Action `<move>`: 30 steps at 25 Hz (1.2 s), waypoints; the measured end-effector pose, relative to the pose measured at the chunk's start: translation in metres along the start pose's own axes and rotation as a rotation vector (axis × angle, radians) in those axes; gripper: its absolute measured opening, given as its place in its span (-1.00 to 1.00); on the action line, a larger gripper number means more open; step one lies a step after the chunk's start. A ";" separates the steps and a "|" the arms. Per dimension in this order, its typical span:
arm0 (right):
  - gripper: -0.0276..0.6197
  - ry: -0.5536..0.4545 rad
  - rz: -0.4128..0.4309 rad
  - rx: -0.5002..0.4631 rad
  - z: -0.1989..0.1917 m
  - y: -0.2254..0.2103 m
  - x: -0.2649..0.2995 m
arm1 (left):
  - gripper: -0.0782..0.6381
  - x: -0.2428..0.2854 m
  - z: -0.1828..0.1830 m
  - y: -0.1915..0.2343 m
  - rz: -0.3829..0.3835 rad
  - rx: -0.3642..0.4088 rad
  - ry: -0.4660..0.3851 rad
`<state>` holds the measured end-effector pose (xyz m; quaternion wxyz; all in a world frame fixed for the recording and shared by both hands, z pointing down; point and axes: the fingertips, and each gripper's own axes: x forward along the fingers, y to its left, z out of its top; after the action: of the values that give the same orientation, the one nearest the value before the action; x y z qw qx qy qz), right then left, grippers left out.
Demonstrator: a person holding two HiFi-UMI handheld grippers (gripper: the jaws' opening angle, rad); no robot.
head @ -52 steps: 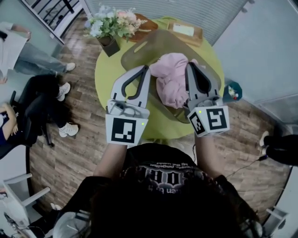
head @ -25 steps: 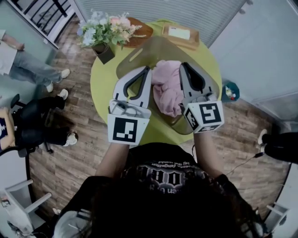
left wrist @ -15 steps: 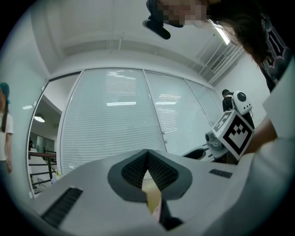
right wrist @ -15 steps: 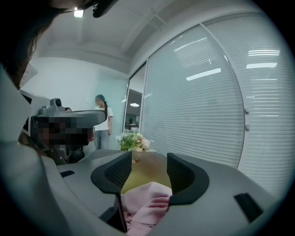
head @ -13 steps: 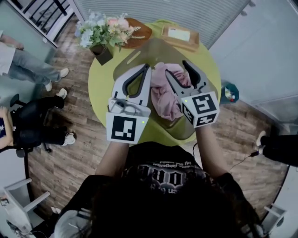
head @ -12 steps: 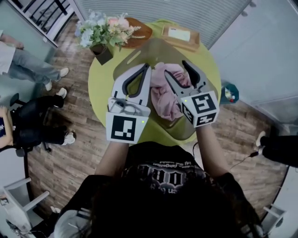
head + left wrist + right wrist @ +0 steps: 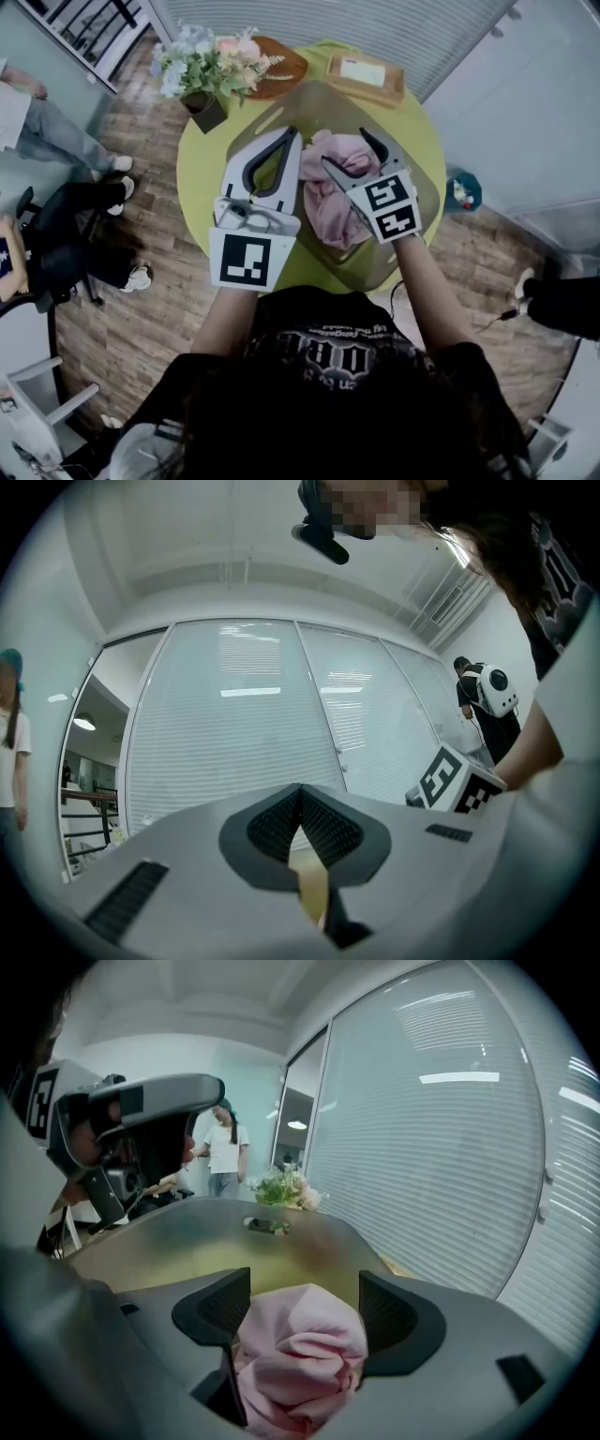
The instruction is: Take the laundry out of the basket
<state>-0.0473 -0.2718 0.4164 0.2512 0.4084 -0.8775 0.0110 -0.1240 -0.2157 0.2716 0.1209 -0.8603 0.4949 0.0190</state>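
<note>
A pink bundle of laundry (image 7: 333, 202) lies in a translucent grey-brown basket (image 7: 375, 267) on a round yellow-green table (image 7: 202, 178). My right gripper (image 7: 344, 147) reaches into the basket over the bundle's far end. Its jaws are opening, and the pink laundry (image 7: 300, 1354) bulges up between the pads (image 7: 220, 1312) without being pinched. My left gripper (image 7: 292, 136) hovers by the basket's left side, shut with nothing in it. In the left gripper view the left gripper (image 7: 302, 789) points up at window blinds, tips together.
A flower pot (image 7: 208, 70), a brown plate (image 7: 272, 56) and a wooden board (image 7: 366, 73) sit at the table's far edge. People sit and stand on the wood floor at left (image 7: 56, 234). A teal bin (image 7: 462, 192) stands right of the table.
My right gripper has swung left and forward over the pink bundle, and its jaws have gone from shut to spread wide. The left gripper has hardly moved.
</note>
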 end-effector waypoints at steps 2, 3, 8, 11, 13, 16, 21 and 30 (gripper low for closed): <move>0.23 0.053 0.010 -0.010 -0.011 0.000 0.008 | -0.78 0.002 0.001 -0.001 -0.005 0.001 -0.003; 0.25 0.082 0.018 -0.014 -0.018 0.001 0.012 | -0.78 0.003 0.001 -0.002 -0.009 0.003 -0.003; 0.33 0.184 0.048 0.029 -0.045 -0.003 0.024 | -0.78 0.006 0.000 -0.004 -0.019 0.007 -0.002; 0.36 0.229 0.073 0.075 -0.058 -0.003 0.028 | -0.78 0.007 0.000 -0.005 -0.021 0.004 -0.001; 0.38 0.263 0.092 0.097 -0.069 -0.001 0.029 | -0.78 0.007 0.000 -0.005 -0.022 0.005 0.000; 0.43 0.319 0.117 0.109 -0.085 0.003 0.030 | -0.78 0.007 0.000 -0.004 -0.023 0.010 -0.001; 0.45 0.387 0.135 0.121 -0.109 0.007 0.031 | -0.78 0.007 -0.001 -0.006 -0.031 0.009 0.002; 0.44 0.431 0.147 0.168 -0.126 0.009 0.034 | -0.78 0.010 0.000 -0.011 -0.043 0.004 -0.001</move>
<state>-0.0176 -0.2622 0.5439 0.3962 0.3511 -0.8270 0.1891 -0.1094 -0.2184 0.2726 0.1234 -0.8706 0.4760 0.0159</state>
